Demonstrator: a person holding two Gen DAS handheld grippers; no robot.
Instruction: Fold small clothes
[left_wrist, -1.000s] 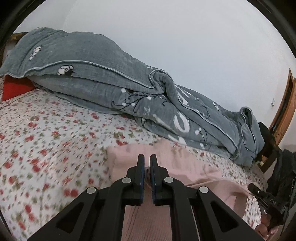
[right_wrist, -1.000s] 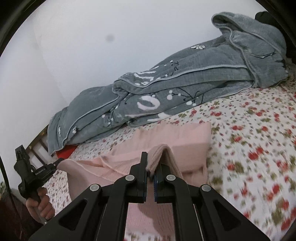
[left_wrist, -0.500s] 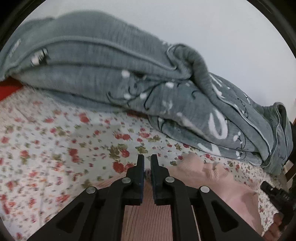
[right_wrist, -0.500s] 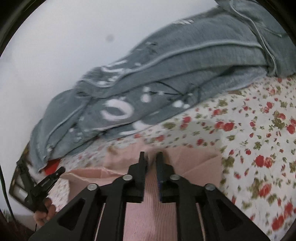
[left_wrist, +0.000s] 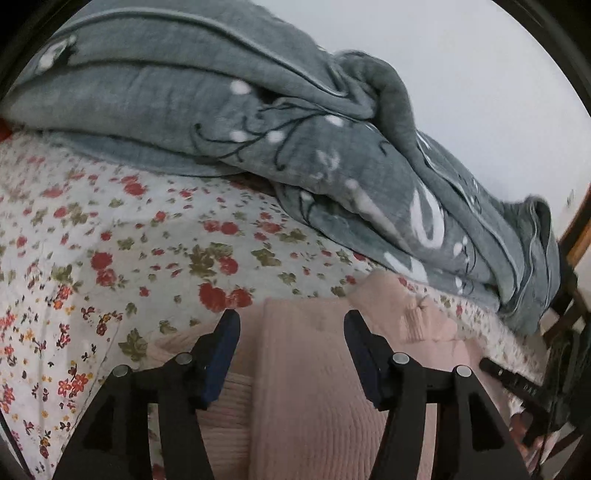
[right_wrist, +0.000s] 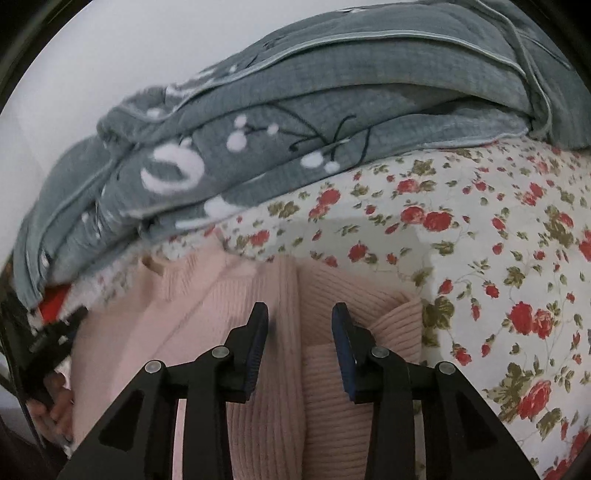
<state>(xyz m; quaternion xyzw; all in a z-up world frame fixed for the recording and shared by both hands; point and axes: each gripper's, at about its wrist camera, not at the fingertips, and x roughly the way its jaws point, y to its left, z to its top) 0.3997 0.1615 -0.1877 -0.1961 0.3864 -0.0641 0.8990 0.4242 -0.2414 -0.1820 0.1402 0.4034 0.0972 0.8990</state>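
Observation:
A pink ribbed knit garment (left_wrist: 306, 369) lies folded on the flowered bed sheet (left_wrist: 110, 240). My left gripper (left_wrist: 291, 321) is open, its jaws wide apart over the garment's far folded edge, holding nothing. In the right wrist view the same pink garment (right_wrist: 280, 306) lies under my right gripper (right_wrist: 300, 314), which is open too, its jaws astride a fold ridge without gripping it. The other gripper shows at the edge of each view: the right one in the left wrist view (left_wrist: 517, 384), the left one in the right wrist view (right_wrist: 48, 339).
A thick grey quilt (left_wrist: 258, 122) with white and black print is heaped along the wall just beyond the garment, also in the right wrist view (right_wrist: 295, 122). A red pillow (right_wrist: 55, 306) peeks from under it. A wooden door frame (left_wrist: 580, 236) stands at the right.
Both grippers carried the pink garment's edge forward toward the quilt and down onto the bed. Both then opened and let go of it.

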